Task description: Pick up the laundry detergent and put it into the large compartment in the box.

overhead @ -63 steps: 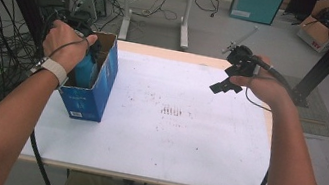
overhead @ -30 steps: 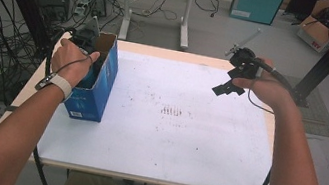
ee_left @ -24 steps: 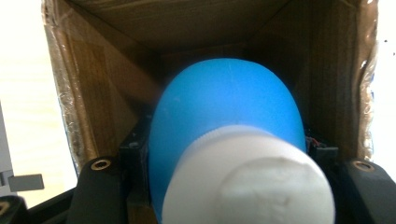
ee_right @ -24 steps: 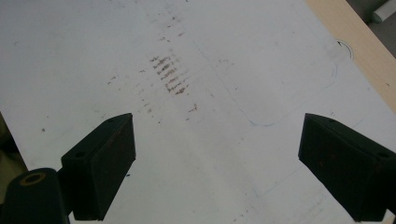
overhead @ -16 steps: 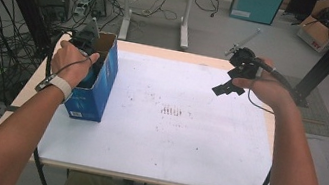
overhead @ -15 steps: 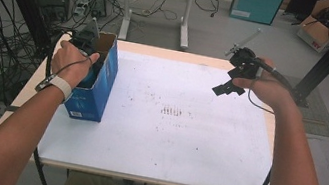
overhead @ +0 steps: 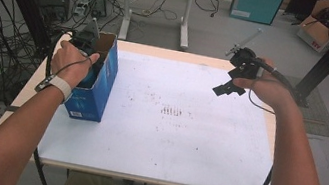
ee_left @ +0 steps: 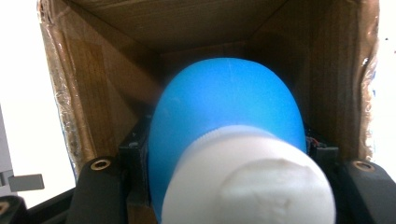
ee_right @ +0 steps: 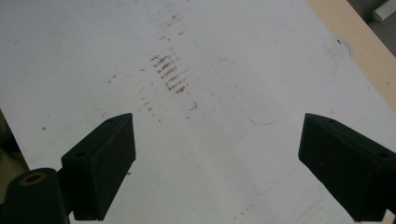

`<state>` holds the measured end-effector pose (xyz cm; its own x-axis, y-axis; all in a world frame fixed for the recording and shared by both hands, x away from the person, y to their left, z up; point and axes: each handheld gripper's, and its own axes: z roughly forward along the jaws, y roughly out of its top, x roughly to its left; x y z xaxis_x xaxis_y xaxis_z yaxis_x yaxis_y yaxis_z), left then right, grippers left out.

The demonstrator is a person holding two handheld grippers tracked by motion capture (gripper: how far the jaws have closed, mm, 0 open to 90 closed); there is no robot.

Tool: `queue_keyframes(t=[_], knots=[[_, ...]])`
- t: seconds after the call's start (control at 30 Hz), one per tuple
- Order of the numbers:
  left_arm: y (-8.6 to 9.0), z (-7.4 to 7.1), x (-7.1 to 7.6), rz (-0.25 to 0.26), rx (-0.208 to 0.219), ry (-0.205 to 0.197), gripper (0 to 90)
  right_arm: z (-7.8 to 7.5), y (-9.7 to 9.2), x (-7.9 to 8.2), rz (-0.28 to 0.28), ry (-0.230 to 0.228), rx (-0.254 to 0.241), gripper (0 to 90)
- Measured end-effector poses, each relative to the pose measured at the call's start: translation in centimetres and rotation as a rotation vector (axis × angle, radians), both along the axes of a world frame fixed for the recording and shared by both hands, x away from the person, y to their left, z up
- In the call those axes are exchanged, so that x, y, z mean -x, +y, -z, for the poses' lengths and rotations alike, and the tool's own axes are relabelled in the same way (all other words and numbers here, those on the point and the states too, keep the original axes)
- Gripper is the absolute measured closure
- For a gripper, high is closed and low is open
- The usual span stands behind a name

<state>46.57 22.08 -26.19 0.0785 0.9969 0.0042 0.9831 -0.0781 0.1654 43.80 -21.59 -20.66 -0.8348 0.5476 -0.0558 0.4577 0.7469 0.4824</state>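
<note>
**Blue bottle at the mouth of the box, grip not yet released**

While the left gripper hangs at the open top of the blue cardboard box on the left side of the counter, its jaws are clamped on a blue bottle with a white cap. In the left gripper view the bottle's rounded blue body points down into the brown cardboard interior, with the cap nearest the camera, so the bottle sits inside the rim of the box rather than on its floor; how deep it reaches I cannot tell. Whether the bottle is going in or coming out cannot be read from this moment alone. Either way the job looks about halfway: the bottle is gripped and lined up with the box, and what is left is to set it down and let go, or to lift it clear onto the counter.

The bottle looks smooth, matte and bulbous, a plain bright blue, its cap white with a slightly rough top.

The right gripper hovers over the far right of the white counter, jaws spread wide and holding nothing, with only the scuffed surface beneath them.
</note>
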Motion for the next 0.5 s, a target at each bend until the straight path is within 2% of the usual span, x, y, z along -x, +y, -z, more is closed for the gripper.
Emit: queue_keyframes(t=[0.5], knots=[[0.03, 0.0, 0.02, -0.003, 0.001, 0.003, 37.5, -0.02, -0.08, -0.03, 0.003, 0.001, 0.002, 11.2]])
